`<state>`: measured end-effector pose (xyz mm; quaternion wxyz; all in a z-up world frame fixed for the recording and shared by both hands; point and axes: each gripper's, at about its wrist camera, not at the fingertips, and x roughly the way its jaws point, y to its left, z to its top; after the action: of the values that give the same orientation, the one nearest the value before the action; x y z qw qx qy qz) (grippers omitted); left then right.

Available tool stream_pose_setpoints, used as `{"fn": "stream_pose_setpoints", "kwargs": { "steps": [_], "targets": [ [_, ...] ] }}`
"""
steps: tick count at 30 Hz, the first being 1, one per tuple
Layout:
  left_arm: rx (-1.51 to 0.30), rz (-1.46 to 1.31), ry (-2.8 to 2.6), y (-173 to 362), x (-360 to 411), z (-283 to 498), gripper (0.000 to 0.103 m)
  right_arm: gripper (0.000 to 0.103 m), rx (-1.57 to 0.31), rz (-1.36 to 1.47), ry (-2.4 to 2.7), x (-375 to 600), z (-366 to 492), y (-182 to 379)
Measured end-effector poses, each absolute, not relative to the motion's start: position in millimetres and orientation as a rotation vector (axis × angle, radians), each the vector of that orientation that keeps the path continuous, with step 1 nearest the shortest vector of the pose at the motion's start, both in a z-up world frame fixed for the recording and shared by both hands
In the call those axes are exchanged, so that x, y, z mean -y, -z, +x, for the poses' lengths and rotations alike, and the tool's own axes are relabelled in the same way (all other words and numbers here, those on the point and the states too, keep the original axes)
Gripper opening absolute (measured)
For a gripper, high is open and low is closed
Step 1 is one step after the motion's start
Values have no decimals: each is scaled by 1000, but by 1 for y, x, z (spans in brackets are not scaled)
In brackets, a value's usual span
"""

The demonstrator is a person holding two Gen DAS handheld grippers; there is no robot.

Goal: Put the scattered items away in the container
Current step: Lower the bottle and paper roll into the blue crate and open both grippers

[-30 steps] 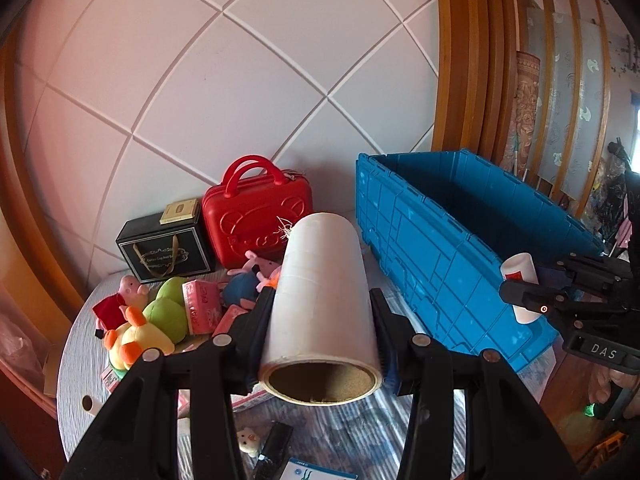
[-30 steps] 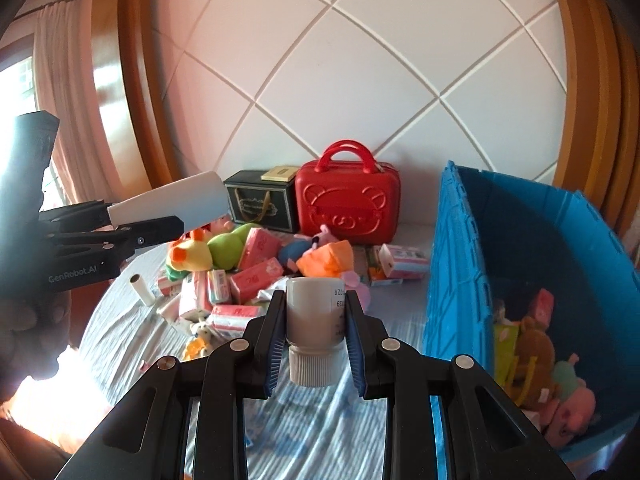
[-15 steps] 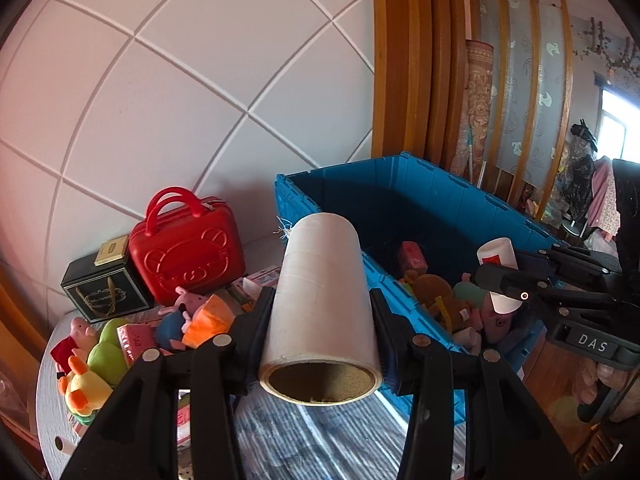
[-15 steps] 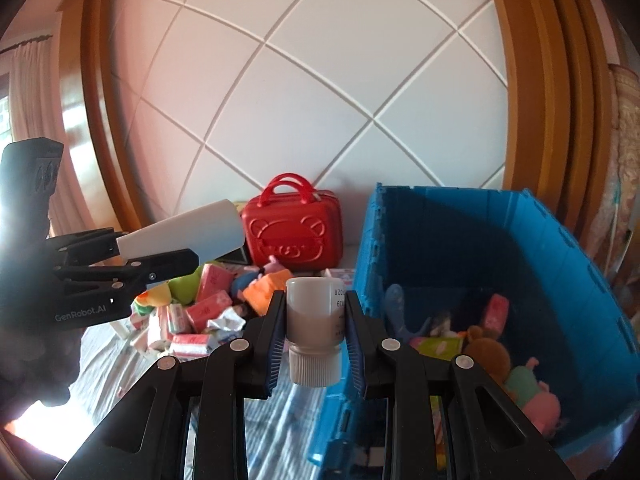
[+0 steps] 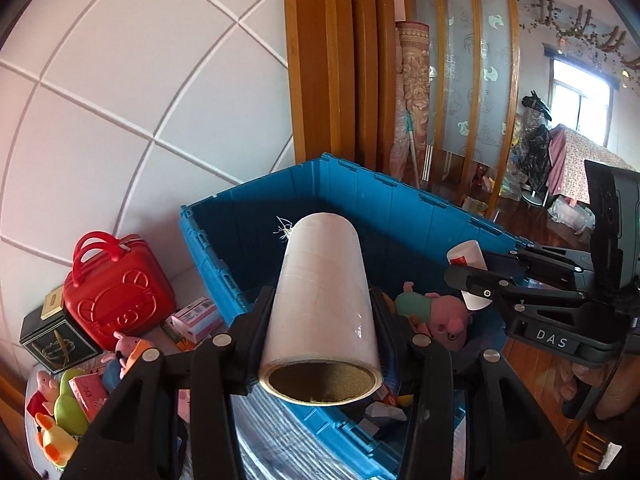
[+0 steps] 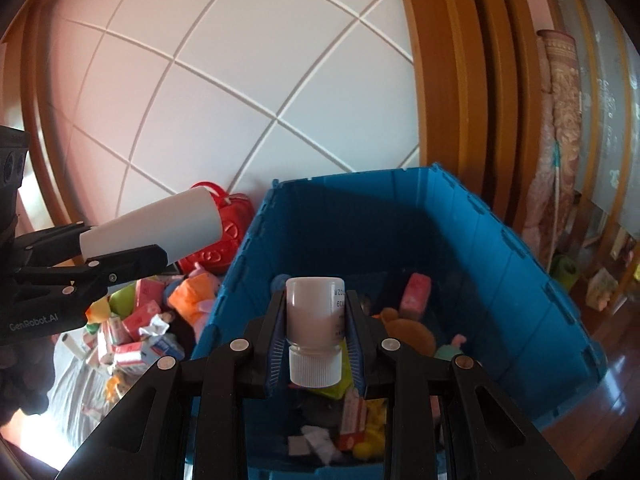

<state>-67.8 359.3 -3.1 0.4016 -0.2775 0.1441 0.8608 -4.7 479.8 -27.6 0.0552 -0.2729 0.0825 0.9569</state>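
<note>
My left gripper (image 5: pixel 320 300) is shut on a white roll with a brown cardboard core (image 5: pixel 322 304) and holds it over the near rim of the blue crate (image 5: pixel 400 196). My right gripper (image 6: pixel 316 312) is shut on a small white bottle with a ribbed cap (image 6: pixel 314 328), held above the open blue crate (image 6: pixel 520 264). The crate holds plush toys (image 5: pixel 434 314) and small packets (image 6: pixel 416 290). The right gripper with its bottle also shows in the left wrist view (image 5: pixel 470 280); the left gripper with the roll shows in the right wrist view (image 6: pixel 160 236).
A red bear suitcase (image 5: pixel 116 296) and a black gift box (image 5: pixel 56 340) stand by the white panelled wall. Plush toys and pink packets (image 6: pixel 136 320) lie scattered on the cloth-covered table left of the crate. Wooden pillars and a glass partition stand behind.
Both grippers have moved right from over the table to over the crate, each still holding its item. The scattered toys now lie off to the left.
</note>
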Motion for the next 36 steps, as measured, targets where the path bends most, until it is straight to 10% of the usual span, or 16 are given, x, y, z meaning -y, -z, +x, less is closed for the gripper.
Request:
{"fn": "stream_pose_setpoints", "kwargs": {
  "steps": [25,27,28,29,36],
  "targets": [
    [-369,-700,-2100,4,-431,-74,51,28,-276,-822,-2812,-534,-3,35],
    [-373,-733,-2090,5,-434,-78,86,53,-273,-797,-2799,-535,-2,34],
    [-355,-725,-2103,3,-431,-79,97,89,-276,-767,-2790,-536,0,33],
    [-340,-721,-2111,2,-429,-79,98,101,-274,-738,-2775,-537,2,31],
    [-297,-757,-2170,11,-409,-90,98,102,-262,-741,-2804,-533,0,26]
  ]
}}
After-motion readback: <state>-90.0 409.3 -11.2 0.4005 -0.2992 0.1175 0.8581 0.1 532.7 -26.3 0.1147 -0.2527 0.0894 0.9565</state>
